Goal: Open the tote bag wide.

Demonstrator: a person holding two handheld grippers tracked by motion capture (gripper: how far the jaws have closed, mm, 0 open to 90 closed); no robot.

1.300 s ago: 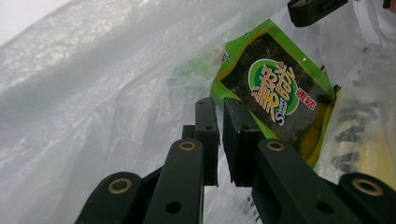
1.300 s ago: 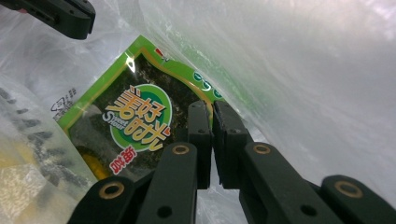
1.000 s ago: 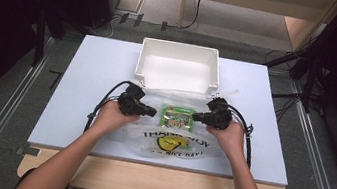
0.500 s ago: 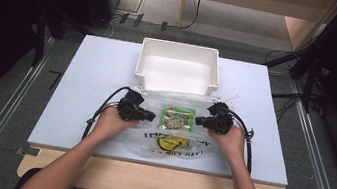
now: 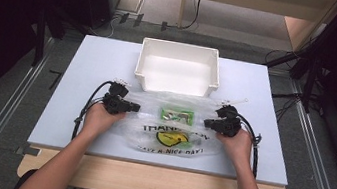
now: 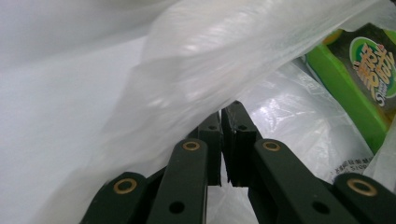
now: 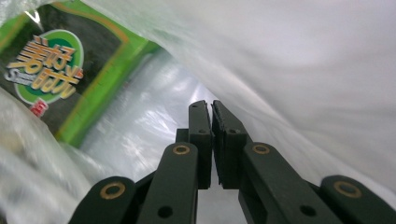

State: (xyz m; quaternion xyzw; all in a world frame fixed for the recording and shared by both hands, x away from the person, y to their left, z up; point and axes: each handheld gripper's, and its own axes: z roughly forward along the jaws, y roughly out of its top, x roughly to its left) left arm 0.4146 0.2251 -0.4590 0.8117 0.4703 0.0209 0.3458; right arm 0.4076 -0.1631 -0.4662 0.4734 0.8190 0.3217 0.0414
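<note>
We saw a pale desk [image 5: 78,111] carrying a white bin [image 5: 178,68] at its far middle. Just near of the bin lay a clear plastic bag [image 5: 171,133] with a yellow smiley print, spread flat between both hands. Inside it, toward its far edge, sat a green snack packet [image 5: 177,113]. The left tongs [image 5: 133,106] were at the bag's left edge, and their jaws had just been closing; in the left gripper view they stood pressed together on the bag's film. The right tongs [image 5: 207,123] were at the bag's right edge, likewise pressed together and pinching the film there.
</note>
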